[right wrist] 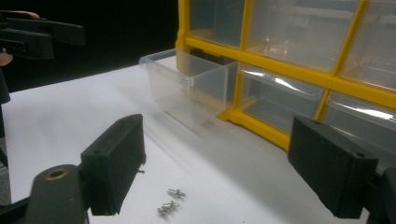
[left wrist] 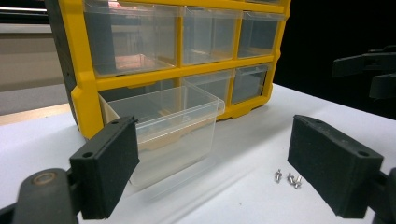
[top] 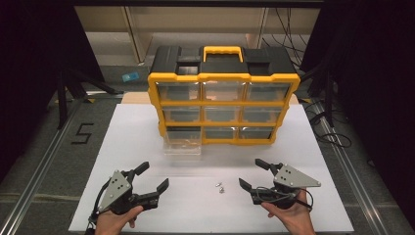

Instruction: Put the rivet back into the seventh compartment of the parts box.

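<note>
Two released claws flank a small cluster of screws in front of a drawer organizer.

The left claw (top: 153, 177) and the right claw (top: 249, 174) both hover over the white surface (top: 147, 127) with jaws spread wide and nothing between them. The screws (top: 220, 187), seemingly three, though they are tiny, lie on the surface between the claws, nearer the right one. Behind them stands the yellow organizer (top: 223, 100), its bottom-left clear drawer (top: 182, 144) pulled out.
</note>
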A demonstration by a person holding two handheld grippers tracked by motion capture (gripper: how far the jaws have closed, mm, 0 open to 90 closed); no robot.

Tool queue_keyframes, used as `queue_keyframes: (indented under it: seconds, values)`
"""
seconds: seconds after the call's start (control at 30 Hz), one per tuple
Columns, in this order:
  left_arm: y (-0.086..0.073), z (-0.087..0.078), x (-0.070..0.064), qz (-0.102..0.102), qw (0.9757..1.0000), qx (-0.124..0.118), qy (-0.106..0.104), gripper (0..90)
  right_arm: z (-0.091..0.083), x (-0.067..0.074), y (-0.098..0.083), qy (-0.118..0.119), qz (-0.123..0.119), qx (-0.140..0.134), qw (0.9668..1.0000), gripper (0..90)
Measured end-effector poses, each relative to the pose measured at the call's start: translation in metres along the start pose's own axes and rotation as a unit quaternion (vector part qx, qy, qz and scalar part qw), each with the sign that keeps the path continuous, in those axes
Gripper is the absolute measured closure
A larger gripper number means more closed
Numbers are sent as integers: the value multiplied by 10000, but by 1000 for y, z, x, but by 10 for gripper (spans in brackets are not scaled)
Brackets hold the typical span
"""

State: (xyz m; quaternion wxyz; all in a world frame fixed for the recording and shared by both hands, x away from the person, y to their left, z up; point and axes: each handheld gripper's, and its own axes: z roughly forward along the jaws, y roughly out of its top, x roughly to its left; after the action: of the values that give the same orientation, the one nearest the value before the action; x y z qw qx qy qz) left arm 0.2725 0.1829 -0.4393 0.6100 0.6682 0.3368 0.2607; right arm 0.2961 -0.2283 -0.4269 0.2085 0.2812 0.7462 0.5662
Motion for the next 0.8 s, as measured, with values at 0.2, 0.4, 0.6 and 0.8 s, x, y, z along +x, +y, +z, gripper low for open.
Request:
queue_keyframes:
  seconds: [0.2,0.4,0.6,0.8]
  values:
    - [0,0,0,-12,10000,-2,5,160,2,-1,0,-104,-170,-16,9998,196]
    - [0,0,0,-43,10000,1,22,160,6,-1,1,-40,-259,75,9996,195]
    - [-2,1,0,-63,10000,40,23,160,10,1,11,77,-493,341,9982,225]
    - [-2,3,1,-17,10000,-38,-37,161,22,6,28,286,-947,778,9921,243]
